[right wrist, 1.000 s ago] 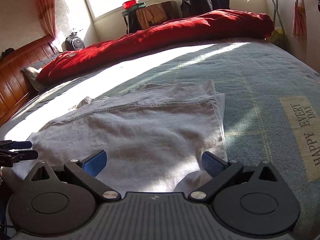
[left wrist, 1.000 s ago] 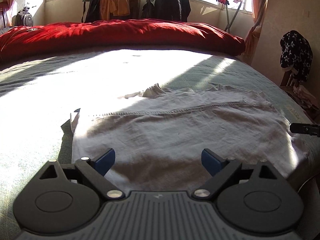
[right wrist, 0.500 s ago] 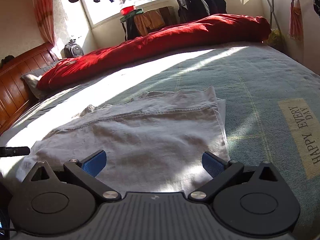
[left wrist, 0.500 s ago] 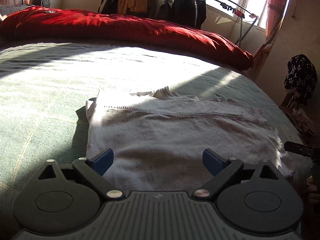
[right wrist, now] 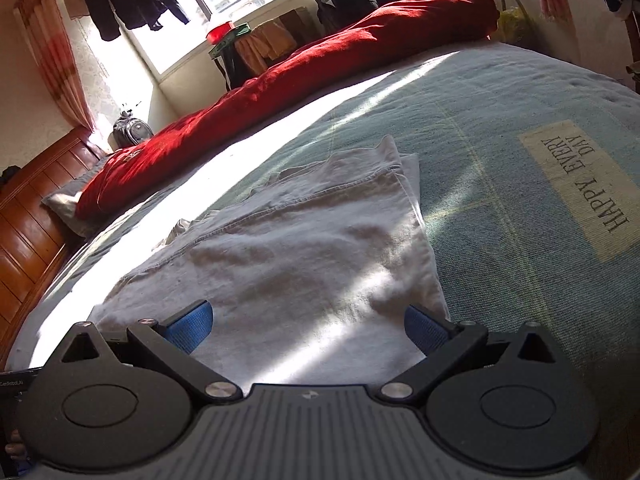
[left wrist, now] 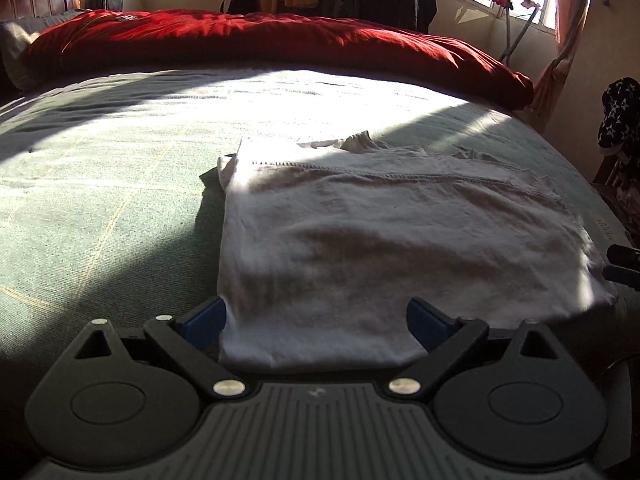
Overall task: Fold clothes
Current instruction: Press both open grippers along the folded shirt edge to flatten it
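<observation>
Both my claws spread wide, nothing pinched; left gripper (left wrist: 316,318) sits low at the near-left corner of the white garment (left wrist: 384,240), the near hem lying between its blue pads (left wrist: 204,320); right gripper (right wrist: 308,326) hangs over the near-right part of the same cloth, its right pad just at the side edge.

Garment lies on the green bedspread (left wrist: 100,200), near my edge of the bed, well short of the red duvet (left wrist: 280,44) at the far side; it's a flat, roughly rectangular shape with a stitched hem line running across the far part and more cloth — a collar or sleeve bit, can't tell which — poking out beyond that line; in the right wrist view a second layer shows under the right edge, so it is doubled over at least once.

Progress, my read: partly folded, edges fairly square, some wrinkles; still wide, so another fold across looks likely — though this could also be the finished lay just being let go of; the pictures fit either; no other loose clothes visible on the bedspread.
</observation>
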Demonstrator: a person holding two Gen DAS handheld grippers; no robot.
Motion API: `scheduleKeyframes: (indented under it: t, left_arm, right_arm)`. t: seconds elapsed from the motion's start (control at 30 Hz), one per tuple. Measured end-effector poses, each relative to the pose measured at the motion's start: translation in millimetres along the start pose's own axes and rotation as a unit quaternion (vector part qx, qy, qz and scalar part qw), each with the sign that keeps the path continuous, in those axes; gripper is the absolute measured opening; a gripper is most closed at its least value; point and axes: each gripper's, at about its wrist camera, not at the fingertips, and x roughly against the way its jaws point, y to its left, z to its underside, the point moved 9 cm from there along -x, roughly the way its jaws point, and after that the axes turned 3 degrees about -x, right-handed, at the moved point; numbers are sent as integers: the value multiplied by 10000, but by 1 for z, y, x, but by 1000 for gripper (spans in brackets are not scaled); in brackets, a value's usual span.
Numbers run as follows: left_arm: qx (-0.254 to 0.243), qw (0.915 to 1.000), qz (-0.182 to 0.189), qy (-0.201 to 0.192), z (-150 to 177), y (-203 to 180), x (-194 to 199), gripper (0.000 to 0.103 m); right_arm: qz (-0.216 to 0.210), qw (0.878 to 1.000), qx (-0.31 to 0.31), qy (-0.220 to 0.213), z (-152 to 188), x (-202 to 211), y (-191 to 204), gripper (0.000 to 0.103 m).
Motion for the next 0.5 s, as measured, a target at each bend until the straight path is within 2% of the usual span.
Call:
scheduleKeyframes:
  t: [0.07,0.17,0.27,0.33,0.4,0.5]
  left_arm:
    - [-48,9999,125,-32,-2,-8,1,97]
    - [-175,9996,224,-22,2,-16,1,97]
    - [-143,9998,131,-29,1,-12,2,97]
    - [-121,9999,69,-33,0,-9,2,97]
    - [-100,9999,7,-38,-1,-6,3,97]
    - [-108,9999,-7,-111,-5,-7,4,97]
  right_arm:
    - [-244,9995,199,78,3,-6,19,103]
    - [-356,9974,510,359,19,-19,40,103]
    - [-153,9964,569,613,35,-26,37,103]
    - [-133,9965,549,615,40,-21,33,103]
    - [-183,9968,533,565,35,-16,33,103]
    - [-153,9973,620,352,10,-12,32,103]
